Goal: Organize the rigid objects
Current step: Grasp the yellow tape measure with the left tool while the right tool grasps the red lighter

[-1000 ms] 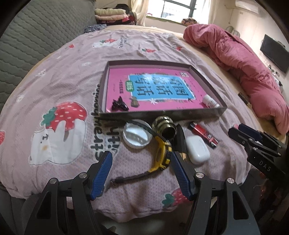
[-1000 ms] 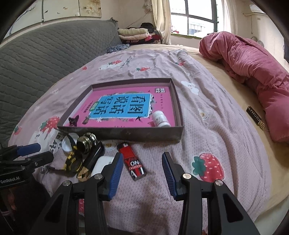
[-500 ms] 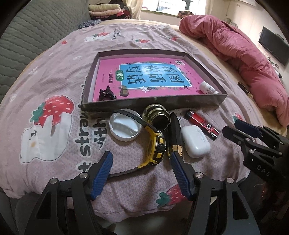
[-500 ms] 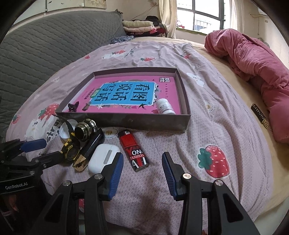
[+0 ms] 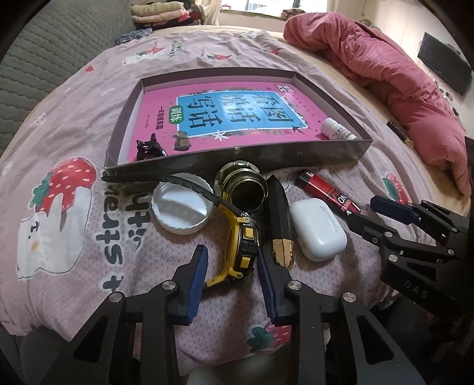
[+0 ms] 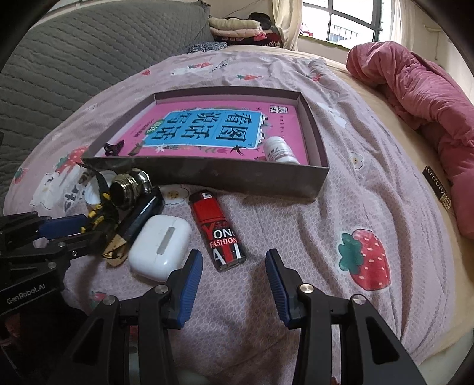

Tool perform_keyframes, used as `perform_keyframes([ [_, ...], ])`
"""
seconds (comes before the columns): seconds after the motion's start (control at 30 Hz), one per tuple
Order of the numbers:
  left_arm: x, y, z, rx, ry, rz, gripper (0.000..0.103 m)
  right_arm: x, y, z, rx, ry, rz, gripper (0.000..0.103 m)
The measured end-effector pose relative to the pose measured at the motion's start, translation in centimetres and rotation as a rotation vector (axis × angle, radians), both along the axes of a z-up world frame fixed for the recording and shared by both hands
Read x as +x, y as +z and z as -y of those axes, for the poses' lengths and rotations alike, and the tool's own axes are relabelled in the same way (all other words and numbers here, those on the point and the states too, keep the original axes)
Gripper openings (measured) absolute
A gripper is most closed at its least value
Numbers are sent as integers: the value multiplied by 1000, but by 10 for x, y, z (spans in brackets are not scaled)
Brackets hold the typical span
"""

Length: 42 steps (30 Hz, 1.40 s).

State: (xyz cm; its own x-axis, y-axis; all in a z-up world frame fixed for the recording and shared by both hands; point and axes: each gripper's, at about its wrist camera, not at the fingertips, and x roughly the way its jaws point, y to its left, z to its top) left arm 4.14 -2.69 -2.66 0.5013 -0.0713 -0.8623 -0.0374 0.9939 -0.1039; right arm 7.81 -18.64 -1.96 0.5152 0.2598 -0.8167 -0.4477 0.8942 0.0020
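A shallow grey box (image 5: 237,154) with a pink book inside lies on the bed; in it are a black hair clip (image 5: 147,148) and a small white bottle (image 5: 337,131). In front lie a white lid (image 5: 180,208), a brass jar (image 5: 244,189), a yellow-black watch (image 5: 243,245), a black-gold case (image 5: 280,225), a white earbud case (image 5: 317,228) and a red lighter (image 6: 217,226). My left gripper (image 5: 231,272) is open, its fingers on either side of the watch. My right gripper (image 6: 234,272) is open, just short of the lighter.
A pink quilt (image 6: 420,91) is bunched along the right side of the bed. A grey padded headboard (image 6: 74,59) rises at the left. A small black-gold packet (image 6: 438,189) lies near the quilt. Folded clothes (image 6: 237,26) are stacked at the far end.
Both grippers have moved forward and down toward the row of objects. The left fingers now straddle the watch; the right ones are close to the lighter.
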Motion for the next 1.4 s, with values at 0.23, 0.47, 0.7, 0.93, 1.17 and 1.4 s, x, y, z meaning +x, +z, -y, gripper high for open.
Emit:
perform_keyframes([
  [0.23, 9, -6, 0, -5, 2, -12, 33, 15, -10, -14, -28, 57, 3, 44],
  [0.47, 18, -13, 0, -11, 7, -25, 33, 27, -17, -22, -55, 107, 30, 44],
  [0.7, 25, -15, -1, -25, 16, -22, 33, 35, -22, -22, -43, 138, 29, 44],
  [0.93, 31, -16, -4, -48, 28, -20, 33, 35, -21, -23, -31, 150, 15, 36],
  [1.17, 33, -16, -2, -31, 29, -16, 30, 30, -16, -15, -7, 133, -5, 24],
  [1.4, 29, -11, -6, -66, 37, -12, 21, 30, -11, 6, 71, 65, -60, 23],
])
